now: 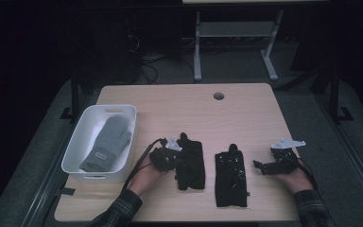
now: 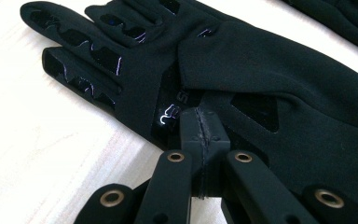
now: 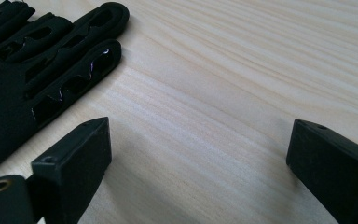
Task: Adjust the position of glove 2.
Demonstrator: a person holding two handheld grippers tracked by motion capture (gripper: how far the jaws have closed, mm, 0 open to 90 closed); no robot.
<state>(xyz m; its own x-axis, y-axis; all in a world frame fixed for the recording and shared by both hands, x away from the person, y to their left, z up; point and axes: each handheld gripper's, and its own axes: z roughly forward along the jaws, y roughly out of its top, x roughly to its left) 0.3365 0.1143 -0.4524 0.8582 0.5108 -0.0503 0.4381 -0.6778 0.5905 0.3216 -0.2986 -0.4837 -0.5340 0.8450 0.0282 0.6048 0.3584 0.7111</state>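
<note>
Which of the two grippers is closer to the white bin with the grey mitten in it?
Left. The left gripper is just to the right of the white bin, shut on the nearer black glove. The right gripper sits open near the table's right edge, beyond both gloves.

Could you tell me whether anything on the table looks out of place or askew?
Mostly tidy. The left black glove is rumpled, a fold of its fabric pinched in the shut left claw. The right black glove lies flat, and a grey mitten rests in the white bin.
</note>
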